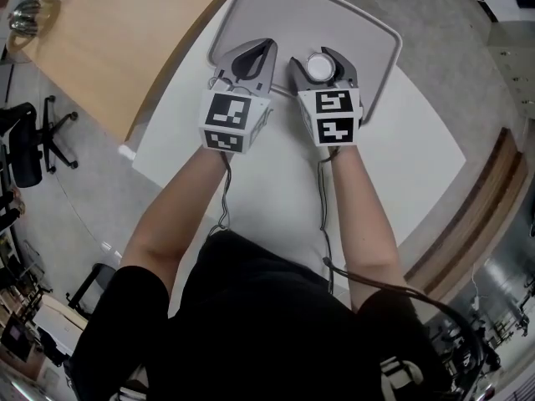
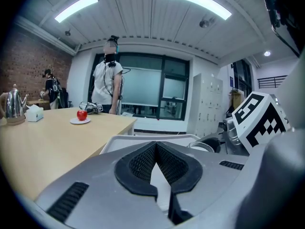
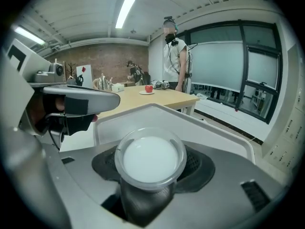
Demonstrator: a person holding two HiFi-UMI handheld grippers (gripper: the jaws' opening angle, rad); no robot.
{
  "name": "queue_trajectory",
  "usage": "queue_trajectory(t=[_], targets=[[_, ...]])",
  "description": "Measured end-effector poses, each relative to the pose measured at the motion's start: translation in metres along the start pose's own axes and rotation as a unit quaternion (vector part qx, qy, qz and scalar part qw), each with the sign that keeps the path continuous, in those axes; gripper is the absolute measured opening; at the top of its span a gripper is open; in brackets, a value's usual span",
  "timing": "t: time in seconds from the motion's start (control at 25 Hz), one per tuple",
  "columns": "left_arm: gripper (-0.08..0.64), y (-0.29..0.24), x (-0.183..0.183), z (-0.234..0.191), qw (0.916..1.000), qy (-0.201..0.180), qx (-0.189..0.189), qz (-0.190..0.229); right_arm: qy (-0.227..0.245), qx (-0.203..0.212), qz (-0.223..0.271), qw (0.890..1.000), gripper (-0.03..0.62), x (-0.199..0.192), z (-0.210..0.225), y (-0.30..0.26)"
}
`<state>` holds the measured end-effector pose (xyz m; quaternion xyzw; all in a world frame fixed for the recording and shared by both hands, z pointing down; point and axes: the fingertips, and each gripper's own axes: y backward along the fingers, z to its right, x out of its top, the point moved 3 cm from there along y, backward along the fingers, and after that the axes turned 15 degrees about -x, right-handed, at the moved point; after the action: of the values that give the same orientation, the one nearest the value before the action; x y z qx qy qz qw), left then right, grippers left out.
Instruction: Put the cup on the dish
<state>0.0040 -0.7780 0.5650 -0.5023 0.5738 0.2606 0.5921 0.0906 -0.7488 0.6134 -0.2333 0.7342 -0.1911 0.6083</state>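
Grippers sit side by side in the head view: the left gripper and right gripper over the grey dish on a white table. Left gripper view – jaws shut tip to tip, empty. Right gripper view – jaws clamped on the white-topped cup, over the dish.

White table, with a wood table abutting its left side.
A grey tray lies flat at the white table's far edge. The wood surface carries a kettle and a tissue box side by side, and a plate bearing an apple, set apart from them.
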Motion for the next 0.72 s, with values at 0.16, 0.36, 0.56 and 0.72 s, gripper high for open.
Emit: queue_trajectory(t=[0.16,0.36,0.56,0.72], targets=[[0.008,0.004,0.004,0.005,1.0000,-0.003,0.002,0.004,-0.009,0.008,-0.017,1.000,0.259,-0.005,0.000,0.000],[0.008,0.017,0.013,0.011,0.9999,-0.009,0.006,0.008,-0.004,0.007,-0.017,1.000,0.259,0.002,0.001,0.009],[0.008,0.032,0.029,0.015,0.9996,-0.021,0.011,0.018,0.002,-0.001,0.009,1.000,0.260,0.031,0.005,0.028],[0.008,0.045,0.043,0.028,0.9991,-0.032,0.012,0.027,0.000,-0.012,0.042,0.999,0.259,0.056,0.010,0.055]])
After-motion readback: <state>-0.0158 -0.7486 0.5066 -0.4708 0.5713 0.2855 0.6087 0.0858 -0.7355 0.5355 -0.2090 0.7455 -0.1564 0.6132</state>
